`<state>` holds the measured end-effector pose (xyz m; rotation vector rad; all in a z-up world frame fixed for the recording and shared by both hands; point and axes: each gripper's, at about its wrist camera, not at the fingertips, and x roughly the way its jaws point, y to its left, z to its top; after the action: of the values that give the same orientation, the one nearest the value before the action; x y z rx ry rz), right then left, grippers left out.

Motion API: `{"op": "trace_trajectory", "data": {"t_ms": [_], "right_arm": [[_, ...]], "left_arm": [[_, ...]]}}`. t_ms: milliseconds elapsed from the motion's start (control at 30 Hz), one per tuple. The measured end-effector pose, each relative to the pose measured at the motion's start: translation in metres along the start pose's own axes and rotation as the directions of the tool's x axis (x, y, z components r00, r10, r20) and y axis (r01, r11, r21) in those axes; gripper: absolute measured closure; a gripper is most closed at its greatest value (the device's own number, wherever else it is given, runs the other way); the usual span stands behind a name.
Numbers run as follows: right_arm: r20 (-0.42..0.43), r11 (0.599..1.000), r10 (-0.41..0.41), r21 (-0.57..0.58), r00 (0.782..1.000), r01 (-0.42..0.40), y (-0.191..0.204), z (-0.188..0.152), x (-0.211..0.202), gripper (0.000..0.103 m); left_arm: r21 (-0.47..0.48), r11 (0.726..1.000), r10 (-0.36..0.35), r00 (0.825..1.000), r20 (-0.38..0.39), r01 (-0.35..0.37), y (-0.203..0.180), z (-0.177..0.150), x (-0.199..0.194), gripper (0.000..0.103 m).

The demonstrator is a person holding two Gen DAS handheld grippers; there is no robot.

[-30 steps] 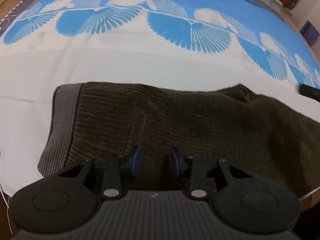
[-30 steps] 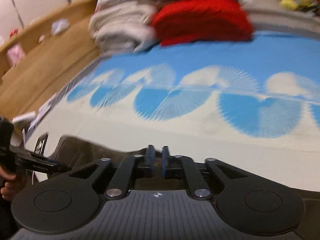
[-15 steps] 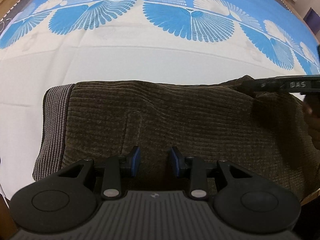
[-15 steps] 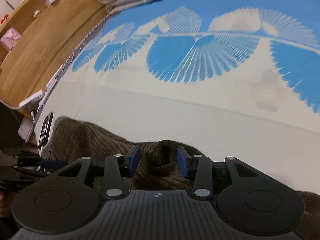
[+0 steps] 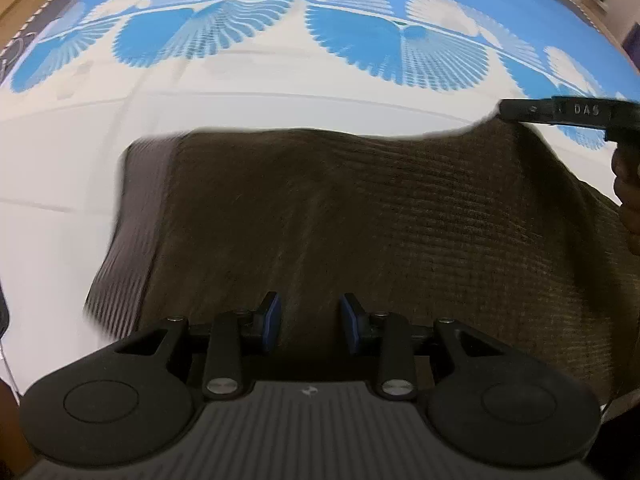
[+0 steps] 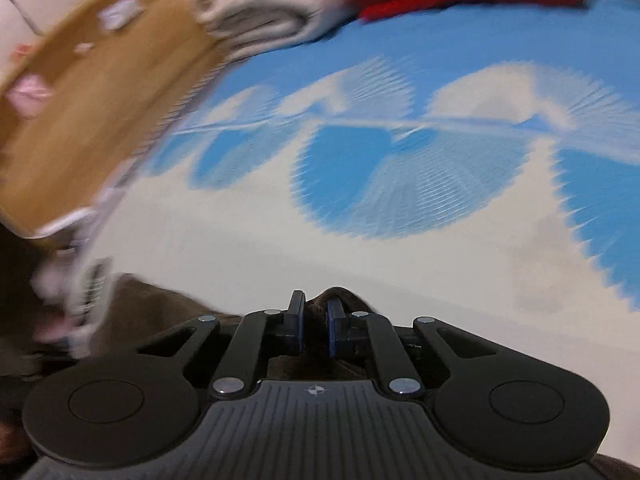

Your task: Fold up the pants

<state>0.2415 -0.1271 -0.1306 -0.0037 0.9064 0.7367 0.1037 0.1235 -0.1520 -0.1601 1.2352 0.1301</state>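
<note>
brown pants [image 5: 360,220] lying across the near edge of the blue-and-white bedspread [image 5: 280,76], left gripper [image 5: 308,320] hovering agape above them, right gripper [image 6: 314,320] pinching their far edge

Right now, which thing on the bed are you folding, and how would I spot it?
Look at the blue-and-white bedsheet; the brown pants lie on its white part, nearest the grippers. They are dark and ribbed with a grey waistband, unlike the red and cream clothes piled far behind.
</note>
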Motion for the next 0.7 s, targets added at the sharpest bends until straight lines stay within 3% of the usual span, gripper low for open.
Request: {"op": "trace_trajectory", "data": {"t_ms": [67,133,200,300,367,400,467,500,600,633,667,700], "right_arm": [[0.069,0.984,-0.175,-0.028,0.982,0.177,-0.001,0.002,-0.005,0.089],[0.117,0.977,-0.214,0.025,0.97,0.212,-0.012,0.007,-0.017,0.086],[0.151,0.982,-0.182,0.072,0.972,0.173,-0.02,0.01,-0.031,0.086],[0.117,1.0,0.001,0.02,0.993,-0.003,-0.016,0.008,-0.04,0.085],[-0.007,0.994,0.104,-0.028,0.995,-0.104,-0.009,-0.002,-0.028,0.066],[-0.07,0.993,0.091,-0.068,0.993,-0.096,-0.005,-0.009,-0.019,0.054],[-0.15,0.98,-0.083,-0.191,0.985,0.053,0.0,-0.023,0.002,0.055],[-0.158,0.973,-0.143,-0.204,0.977,0.109,-0.004,-0.026,0.007,0.055],[-0.052,0.976,-0.211,-0.067,0.976,0.207,-0.021,-0.012,-0.005,0.055],[0.019,0.959,-0.279,-0.042,0.96,0.28,-0.023,-0.007,-0.013,0.063],[0.062,0.949,-0.312,-0.018,0.948,0.314,-0.025,-0.003,-0.02,0.064],[0.08,0.955,-0.296,0.015,0.952,0.296,-0.028,-0.002,-0.025,0.064]], "left_arm": [[-0.037,0.999,0.014,1.0,0.025,-0.013,0.007,0.001,-0.004,0.066],[-0.084,0.996,0.027,0.998,0.065,-0.022,0.017,0.003,-0.01,0.066],[-0.132,0.99,0.064,0.992,0.105,-0.05,0.026,0.005,-0.017,0.066],[-0.231,0.971,0.098,0.985,0.145,-0.063,0.046,0.006,-0.024,0.065],[-0.275,0.958,0.116,0.987,0.111,-0.081,0.058,0.007,-0.02,0.064],[-0.286,0.952,0.135,0.989,0.063,-0.112,0.064,0.008,-0.013,0.064],[-0.316,0.938,0.152,0.988,0.007,-0.142,0.074,0.005,-0.006,0.067],[-0.329,0.935,0.147,0.989,0.019,-0.132,0.077,0.004,-0.008,0.067],[-0.36,0.924,0.165,0.983,0.078,-0.127,0.086,0.006,-0.02,0.067],[-0.381,0.917,0.166,0.981,0.098,-0.117,0.09,0.005,-0.023,0.067],[-0.401,0.91,0.169,0.978,0.119,-0.108,0.095,0.006,-0.026,0.063],[-0.41,0.906,0.173,0.976,0.134,-0.104,0.097,0.006,-0.028,0.056]]}}
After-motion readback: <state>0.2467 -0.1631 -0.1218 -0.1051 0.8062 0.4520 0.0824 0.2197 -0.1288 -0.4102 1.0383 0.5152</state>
